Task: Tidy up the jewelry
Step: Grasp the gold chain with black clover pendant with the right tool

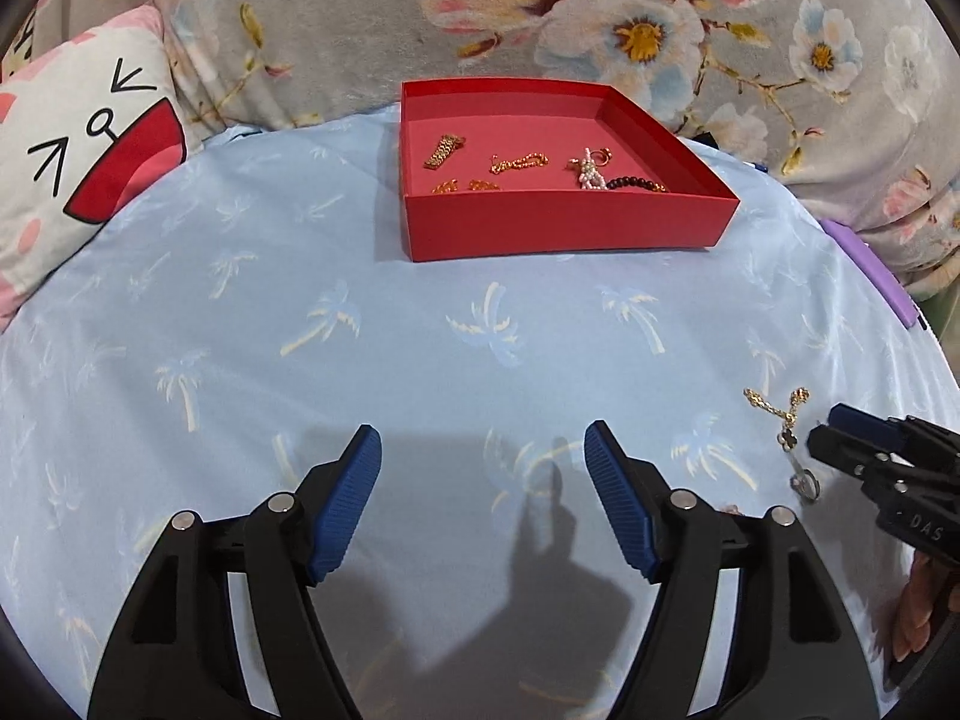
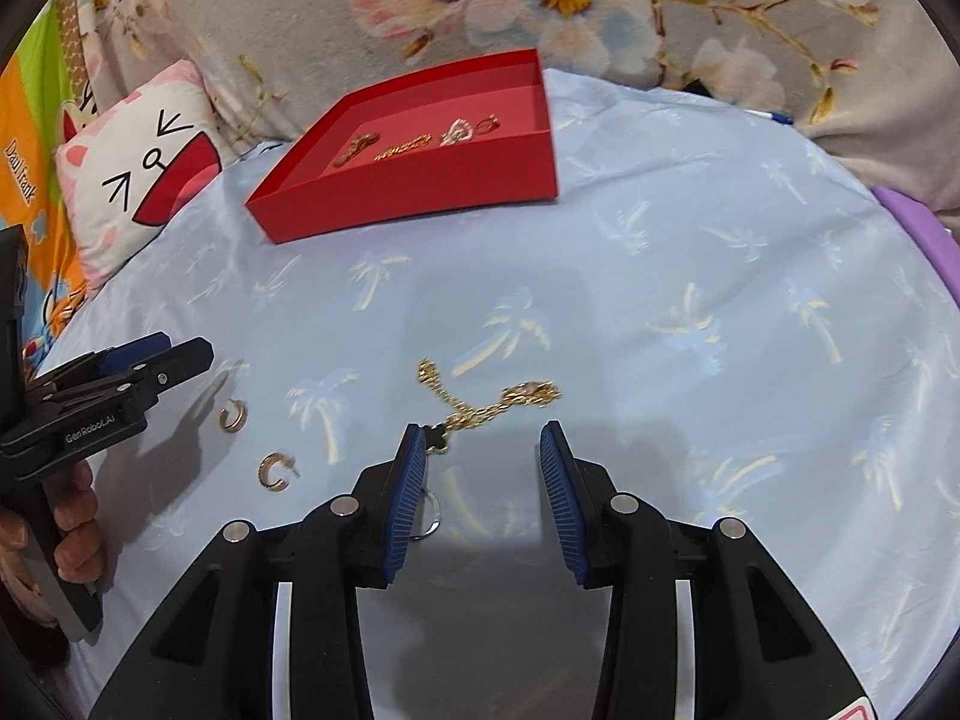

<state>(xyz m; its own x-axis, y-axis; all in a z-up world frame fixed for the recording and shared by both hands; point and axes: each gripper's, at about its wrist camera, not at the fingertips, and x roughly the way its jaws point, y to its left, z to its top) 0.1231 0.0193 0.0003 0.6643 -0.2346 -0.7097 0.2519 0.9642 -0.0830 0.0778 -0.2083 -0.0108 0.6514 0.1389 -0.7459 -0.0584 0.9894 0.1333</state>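
Gold chain bracelet [image 2: 480, 405] lies just ahead of your right gripper [image 2: 483, 450], slanting up-right; jaws parted, empty. Left gripper [image 1: 483, 456] released, farther.

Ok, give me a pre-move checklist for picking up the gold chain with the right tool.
1. Right tool open, nothing gripped: ok.
2. Gold chain lying free on the blue cloth, just ahead of the fingertips: ok.
3. Chain centred between the fingers: not ok; its dark clover charm sits at the left pad.
4. Silver ring at the chain's end partly hidden behind that pad: cannot tell if it lies free.
5. Left tool open and empty, off to the side: ok.
6. Red tray has bare floor for the chain: ok.
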